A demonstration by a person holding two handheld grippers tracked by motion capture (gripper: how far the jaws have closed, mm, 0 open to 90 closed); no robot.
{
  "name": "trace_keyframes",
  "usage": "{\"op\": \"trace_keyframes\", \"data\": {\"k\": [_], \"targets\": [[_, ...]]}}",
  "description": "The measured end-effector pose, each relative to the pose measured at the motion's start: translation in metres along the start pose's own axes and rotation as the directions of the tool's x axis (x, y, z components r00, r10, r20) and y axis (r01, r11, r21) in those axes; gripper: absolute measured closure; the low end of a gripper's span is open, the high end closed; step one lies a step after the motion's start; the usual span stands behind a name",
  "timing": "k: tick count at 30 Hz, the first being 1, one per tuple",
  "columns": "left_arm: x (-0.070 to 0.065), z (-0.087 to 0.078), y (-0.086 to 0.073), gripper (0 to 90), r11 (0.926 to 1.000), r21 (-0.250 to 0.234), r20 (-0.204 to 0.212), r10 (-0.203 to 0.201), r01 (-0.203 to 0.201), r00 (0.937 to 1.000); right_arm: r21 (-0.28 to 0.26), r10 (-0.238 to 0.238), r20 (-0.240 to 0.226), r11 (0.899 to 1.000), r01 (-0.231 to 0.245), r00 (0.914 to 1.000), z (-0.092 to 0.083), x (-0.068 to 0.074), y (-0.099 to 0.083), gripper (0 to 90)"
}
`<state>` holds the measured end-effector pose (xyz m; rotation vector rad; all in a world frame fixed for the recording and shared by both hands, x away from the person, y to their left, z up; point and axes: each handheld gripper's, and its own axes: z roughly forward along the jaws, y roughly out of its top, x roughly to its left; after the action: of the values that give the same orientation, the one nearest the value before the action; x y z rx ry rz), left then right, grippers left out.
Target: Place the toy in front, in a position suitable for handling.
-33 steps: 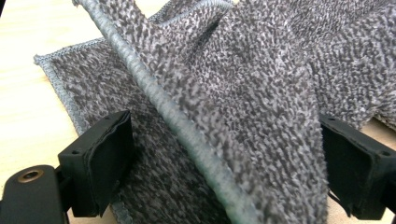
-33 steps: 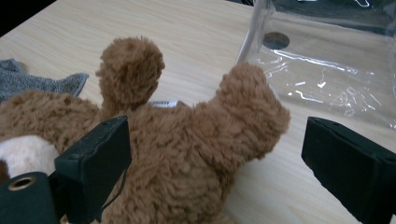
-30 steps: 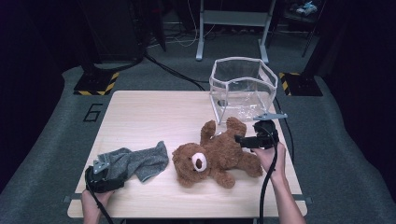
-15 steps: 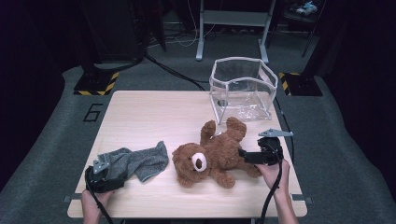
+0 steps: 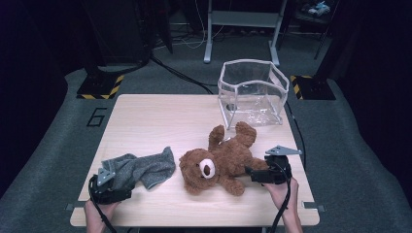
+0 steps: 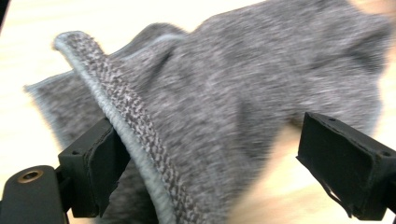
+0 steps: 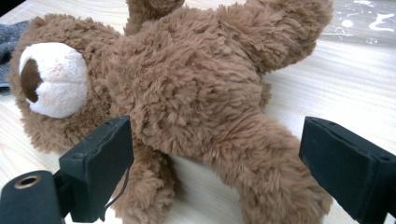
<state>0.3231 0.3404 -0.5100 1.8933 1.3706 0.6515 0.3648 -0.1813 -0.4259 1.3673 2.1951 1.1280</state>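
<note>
A brown teddy bear (image 5: 218, 162) lies on its back in the middle of the wooden table (image 5: 160, 121), head toward the near edge. My right gripper (image 5: 251, 173) sits at the bear's right side, open. In the right gripper view the bear's leg (image 7: 261, 163) lies between the wide-apart jaws of that gripper (image 7: 219, 163). A grey knitted cloth (image 5: 143, 167) lies crumpled left of the bear. My left gripper (image 5: 121, 188) is at the cloth's near left corner, open. In the left gripper view the cloth (image 6: 224, 88) and its hemmed edge lie between the spread jaws of that gripper (image 6: 210, 163).
A clear plastic box (image 5: 250, 90) with an open top stands at the table's far right, just beyond the bear's raised limbs. A stand's metal legs (image 5: 238, 29) and yellow-black striped blocks (image 5: 99, 87) sit on the dark floor beyond the table.
My right gripper has moved toward the near edge along the bear's side, down to its leg. The left gripper and the cloth have stayed in place.
</note>
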Motion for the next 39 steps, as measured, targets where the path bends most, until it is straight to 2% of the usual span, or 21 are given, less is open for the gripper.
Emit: {"op": "trace_keyframes", "data": {"k": [4,9,13,15,17,18,22,24,25,27,28,30,33,39], "targets": [[-0.013,0.0,0.002,10.3,0.9996,-0.021,0.015,0.018,-0.017,0.9997,-0.014,0.009,0.005,1.0,-0.009,0.9999,-0.004,0.0,-0.005,9.4],[-0.028,-0.002,0.007,10.3,0.9988,-0.034,0.056,0.036,-0.034,0.9978,-0.014,0.017,0.007,1.0,-0.017,0.9998,-0.007,0.0,-0.012,9.4],[-0.04,0.006,0.009,10.3,0.998,-0.011,0.067,0.064,-0.063,0.9957,-0.011,0.011,0.004,1.0,-0.011,0.9999,-0.007,0.001,-0.013,9.4],[-0.045,0.01,0.011,10.5,0.998,0.004,0.069,0.063,-0.063,0.9956,-0.013,0.009,0.004,1.0,-0.009,1.0,-0.007,0.001,-0.012,9.4],[-0.05,0.014,0.013,11.2,0.9973,0.01,0.042,0.072,-0.072,0.9965,-0.013,0.009,0.003,1.0,-0.009,1.0,-0.007,0.002,-0.011,9.4],[-0.051,0.016,0.015,12.0,0.9965,0.022,0.012,0.08,-0.081,0.9967,-0.01,0.008,0.003,1.0,-0.008,1.0,-0.007,0.002,-0.01,9.4],[-0.048,0.03,0.019,16.0,0.9929,0.077,-0.022,0.092,-0.09,0.9955,-0.006,0.002,-0.002,1.0,-0.002,1.0,-0.006,0.003,-0.009,9.5],[-0.047,0.038,0.02,18.2,0.9906,0.101,-0.021,0.094,-0.092,0.9953,-0.007,0.001,-0.002,1.0,-0.001,1.0,-0.006,0.003,-0.008,9.5],[-0.047,0.041,0.02,21.4,0.9898,0.108,-0.033,0.097,-0.093,0.9947,-0.008,0.003,-0.004,1.0,-0.003,1.0,-0.006,0.003,-0.008,9.6],[-0.046,0.042,0.02,24.5,0.9896,0.107,-0.031,0.1,-0.096,0.9945,-0.007,0.001,-0.002,1.0,-0.001,1.0,-0.006,0.003,-0.007,9.7],[-0.045,0.041,0.02,30.4,0.9906,0.099,-0.03,0.097,-0.094,0.9948,-0.005,-0.001,0.003,1.0,0.001,1.0,-0.006,0.003,-0.007,9.7],[-0.042,0.041,0.019,48.7,0.9933,0.083,-0.037,0.084,-0.081,0.9958,-0.001,0.006,0.012,1.0,-0.006,0.9999,-0.005,0.001,-0.006,9.7],[-0.036,0.04,0.018,67.7,0.9942,0.072,-0.053,0.084,-0.08,0.9951,0.003,0.012,0.027,1.0,-0.012,0.9996,-0.003,-0.005,-0.005,9.7],[-0.028,0.039,0.015,78.6,0.9973,0.045,-0.031,0.059,-0.057,0.9978,0.018,0.041,0.031,0.999,-0.042,0.9987,0.004,-0.015,-0.006,9.8]]}}
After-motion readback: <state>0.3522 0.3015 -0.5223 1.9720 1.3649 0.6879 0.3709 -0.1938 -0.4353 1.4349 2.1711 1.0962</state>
